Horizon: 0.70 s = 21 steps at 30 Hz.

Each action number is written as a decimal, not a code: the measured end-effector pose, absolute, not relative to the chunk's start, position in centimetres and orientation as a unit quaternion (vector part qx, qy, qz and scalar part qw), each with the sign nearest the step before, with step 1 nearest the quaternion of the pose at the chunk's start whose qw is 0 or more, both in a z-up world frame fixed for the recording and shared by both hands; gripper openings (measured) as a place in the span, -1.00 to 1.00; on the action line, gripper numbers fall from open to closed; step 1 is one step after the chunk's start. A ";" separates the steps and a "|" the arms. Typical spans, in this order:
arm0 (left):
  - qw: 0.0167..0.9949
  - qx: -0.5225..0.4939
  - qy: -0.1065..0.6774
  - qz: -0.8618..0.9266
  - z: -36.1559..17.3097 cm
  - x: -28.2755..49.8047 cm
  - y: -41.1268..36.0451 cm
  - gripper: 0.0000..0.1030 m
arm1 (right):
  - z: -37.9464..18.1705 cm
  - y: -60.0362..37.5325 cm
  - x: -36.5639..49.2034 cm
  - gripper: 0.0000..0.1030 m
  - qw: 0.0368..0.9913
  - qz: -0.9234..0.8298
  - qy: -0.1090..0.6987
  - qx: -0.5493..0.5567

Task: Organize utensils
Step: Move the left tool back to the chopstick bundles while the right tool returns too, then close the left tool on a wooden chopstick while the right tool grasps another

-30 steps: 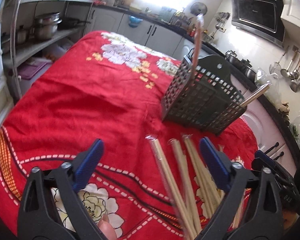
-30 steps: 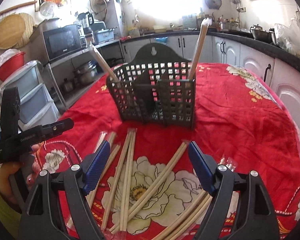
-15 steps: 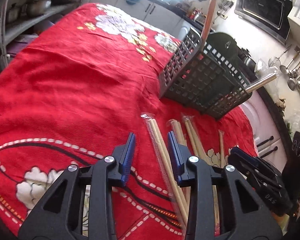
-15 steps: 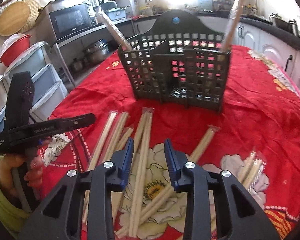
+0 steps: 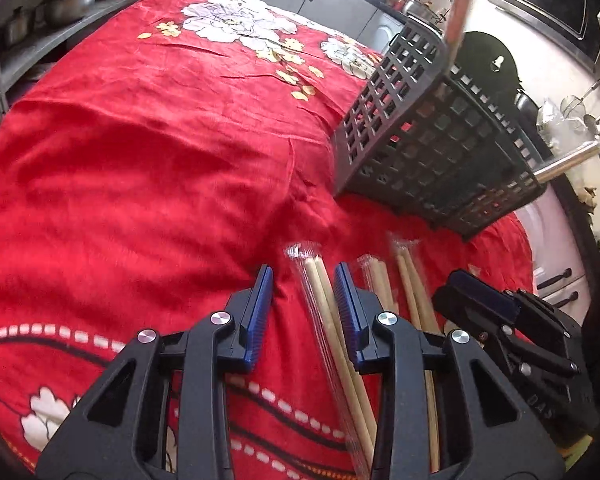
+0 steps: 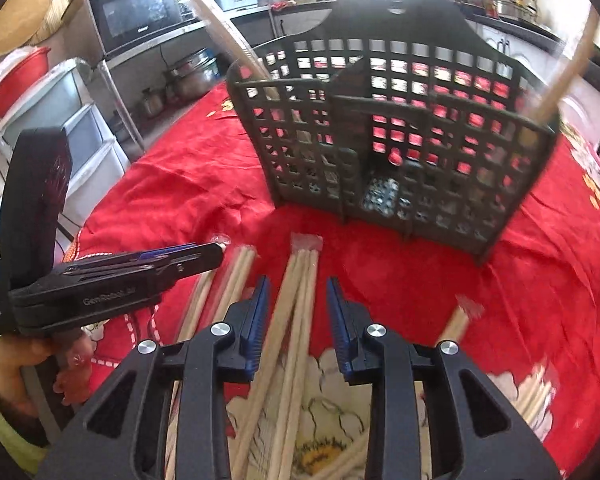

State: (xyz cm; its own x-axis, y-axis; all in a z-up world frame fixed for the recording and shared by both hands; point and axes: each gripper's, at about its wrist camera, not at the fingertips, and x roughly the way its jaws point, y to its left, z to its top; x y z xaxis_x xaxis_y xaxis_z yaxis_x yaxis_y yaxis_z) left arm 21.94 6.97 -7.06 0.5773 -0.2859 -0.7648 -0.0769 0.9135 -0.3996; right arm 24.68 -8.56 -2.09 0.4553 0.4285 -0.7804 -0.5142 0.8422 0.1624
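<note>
- We find the left gripper (image 5: 303, 278) angled down over a red floral tablecloth (image 5: 140, 152), its jaws narrowed but apart, having just been closing.
- A wrapped pair of chopsticks (image 5: 324, 300) lies on the cloth in the gap between those jaws; we cannot tell whether either pad touches it, and no clamping shows.
- More wrapped pairs (image 5: 410, 280) lie just beside it, toward the right gripper.
- The right gripper (image 6: 296, 288) is likewise angled down, its jaws narrowed but apart, with little change in the last half second.
- A bundle of wrapped chopsticks (image 6: 300, 276) lies between its blue pads (image 6: 260, 308); the pads do not visibly press on it.
- The dark slotted utensil basket (image 6: 384, 148) stands upright on the cloth beyond the loose chopsticks, apart from them.
- One wrapped pair (image 6: 224, 16) leans out of the basket's left compartment, another (image 6: 564, 68) out of its right.
- We note a hand (image 6: 40, 364) gripping the left gripper's handle.
</note>
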 end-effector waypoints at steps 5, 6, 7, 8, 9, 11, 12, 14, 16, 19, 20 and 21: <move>0.865 -0.189 0.460 -0.058 -7.0 22.9 7.1 -0.50 | -2.6 -7.1 25.7 -0.46 0.851 0.272 0.444 -0.073; 0.866 -0.189 0.460 -0.059 -7.0 23.1 7.3 -0.50 | -2.8 -6.9 25.9 -0.46 0.850 0.272 0.445 -0.077; 0.866 -0.190 0.459 -0.059 -7.0 23.1 7.5 -0.52 | -3.0 -6.7 26.2 -0.46 0.849 0.271 0.446 -0.081; 0.865 -0.193 0.458 -0.060 -7.1 23.2 7.7 -0.55 | -3.3 -6.6 26.5 -0.46 0.848 0.270 0.449 -0.084; 0.864 -0.198 0.458 -0.063 -7.2 23.1 7.9 -0.57 | -3.5 -6.5 26.8 -0.46 0.847 0.267 0.451 -0.085; 0.863 -0.205 0.457 -0.068 -7.3 23.2 8.3 -0.60 | -3.9 -6.6 27.4 -0.46 0.846 0.264 0.456 -0.080; 0.862 -0.208 0.457 -0.069 -7.4 23.3 8.4 -0.60 | -4.0 -6.5 27.6 -0.49 0.847 0.262 0.456 -0.080; 0.863 -0.206 0.456 -0.070 -7.5 23.3 8.4 -0.60 | -4.0 -6.5 27.9 -0.55 0.848 0.261 0.454 -0.080; 0.864 -0.200 0.457 -0.068 -7.5 23.4 8.0 -0.60 | -3.8 -6.4 28.0 -0.64 0.850 0.261 0.451 -0.079; 0.867 -0.187 0.458 -0.064 -7.4 23.6 7.4 -0.58 | -3.6 -6.3 28.0 -0.73 0.852 0.262 0.445 -0.079; 0.867 -0.185 0.458 -0.064 -7.4 23.7 7.2 -0.53 | -3.5 -6.4 28.0 -0.79 0.853 0.263 0.443 -0.078; 0.868 -0.182 0.458 -0.064 -7.4 23.7 7.0 -0.47 | -3.3 -6.7 27.9 -0.80 0.855 0.263 0.440 -0.074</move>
State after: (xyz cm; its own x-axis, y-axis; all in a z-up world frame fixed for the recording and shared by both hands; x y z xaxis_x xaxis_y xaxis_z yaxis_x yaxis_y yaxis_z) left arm 23.72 7.02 -7.40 0.5732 -0.2779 -0.7708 -0.0558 0.9253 -0.3751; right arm 27.90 -6.71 -3.27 0.4745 0.3851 -0.7915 -0.5153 0.8506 0.1050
